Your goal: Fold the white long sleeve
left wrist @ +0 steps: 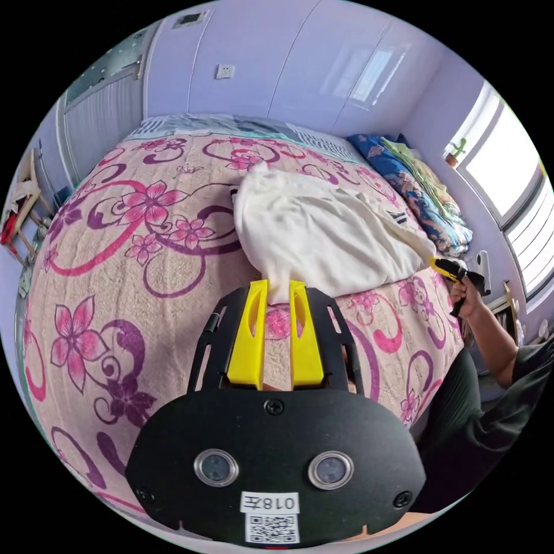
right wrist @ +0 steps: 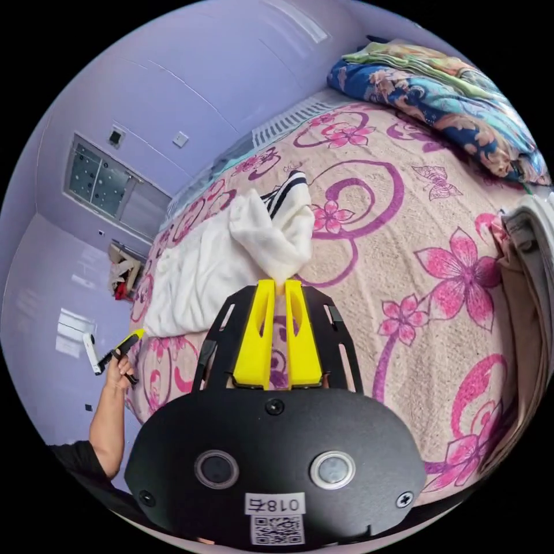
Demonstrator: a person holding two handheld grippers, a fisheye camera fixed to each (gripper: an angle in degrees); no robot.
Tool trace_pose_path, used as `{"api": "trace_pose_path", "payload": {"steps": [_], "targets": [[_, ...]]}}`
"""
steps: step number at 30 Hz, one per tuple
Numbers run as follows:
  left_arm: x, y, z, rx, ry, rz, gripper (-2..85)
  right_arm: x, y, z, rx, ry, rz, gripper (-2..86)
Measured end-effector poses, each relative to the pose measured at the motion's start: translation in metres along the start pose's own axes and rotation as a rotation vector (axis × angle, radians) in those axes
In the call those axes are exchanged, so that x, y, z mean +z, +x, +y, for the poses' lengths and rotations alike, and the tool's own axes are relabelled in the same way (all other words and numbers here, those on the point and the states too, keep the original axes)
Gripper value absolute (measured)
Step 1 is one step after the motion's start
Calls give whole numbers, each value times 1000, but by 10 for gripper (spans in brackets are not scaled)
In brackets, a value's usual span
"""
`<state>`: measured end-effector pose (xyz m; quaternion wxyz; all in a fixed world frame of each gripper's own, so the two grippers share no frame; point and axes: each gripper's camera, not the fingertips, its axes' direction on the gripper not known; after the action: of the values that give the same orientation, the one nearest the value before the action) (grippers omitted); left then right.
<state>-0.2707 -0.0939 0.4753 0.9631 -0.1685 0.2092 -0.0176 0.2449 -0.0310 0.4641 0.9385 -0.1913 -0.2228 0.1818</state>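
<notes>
While the bed (left wrist: 104, 300) with its pink floral blanket is taking up most of both views, lilac walls (left wrist: 277, 63) are curving across the top of each frame. In the left gripper view a window (left wrist: 508, 173) is glowing at the right edge, and a stack of folded blue and green bedding (left wrist: 427, 190) is lying along the upper right of the bed; the same stack (right wrist: 450, 98) is sitting at the upper right of the right gripper view. A grey folded cloth (right wrist: 531, 277) is hanging at the right edge of that view.

The white long sleeve (left wrist: 323, 231) is lying bunched on the blanket in the centre of the left gripper view, stretching from the yellow jaws toward the right edge. In the right gripper view the garment (right wrist: 231, 259) is running from frame centre down to the lower left, a black-striped part showing at its top.

The left gripper (left wrist: 278, 285) is pinching a gathered bit of white fabric between jaws that are nearly closed; it is also appearing small at the lower left of the right gripper view (right wrist: 130, 340), held by a hand (right wrist: 118, 372), at the garment's far corner. The right gripper (right wrist: 280, 284) is clamping a bunched fold, jaws almost together; it is showing at the right of the left gripper view (left wrist: 441, 264), gripped by a hand (left wrist: 467, 297).
</notes>
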Motion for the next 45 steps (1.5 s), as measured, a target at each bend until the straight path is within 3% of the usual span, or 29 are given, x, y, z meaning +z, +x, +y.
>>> {"api": "trace_pose_path", "payload": {"steps": [5,9,12,19,21,23,26,29,34,36,41,45], "targets": [[-35,-25,-14,-47,203,-84,115,-31,-48,3,-310,165,123,82],[30,-5,-117,67,158,-160,128,3,-160,-45,-698,274,234,110],[106,14,-181,117,73,-199,137,72,-219,-83,-838,194,294,120],[254,30,-239,143,-129,-314,150,211,-243,-133,-837,-77,524,114],[285,31,-241,147,-204,-351,124,233,-232,-134,-797,-162,555,67],[302,33,-238,160,-216,-358,83,225,-231,-130,-782,-96,559,43],[296,43,-227,158,-80,-390,20,200,-225,-126,-732,-11,513,38],[267,62,-195,206,103,-344,4,147,-206,-114,-673,138,319,36],[172,96,-55,418,457,-65,-5,42,-155,-51,-721,279,-87,36],[142,92,1,450,492,41,-5,-12,-120,-4,-742,288,-274,36],[99,70,133,430,373,186,-3,-75,-68,92,-789,104,-448,38],[117,59,214,305,125,198,1,-64,-56,161,-816,-243,-292,50]]}}
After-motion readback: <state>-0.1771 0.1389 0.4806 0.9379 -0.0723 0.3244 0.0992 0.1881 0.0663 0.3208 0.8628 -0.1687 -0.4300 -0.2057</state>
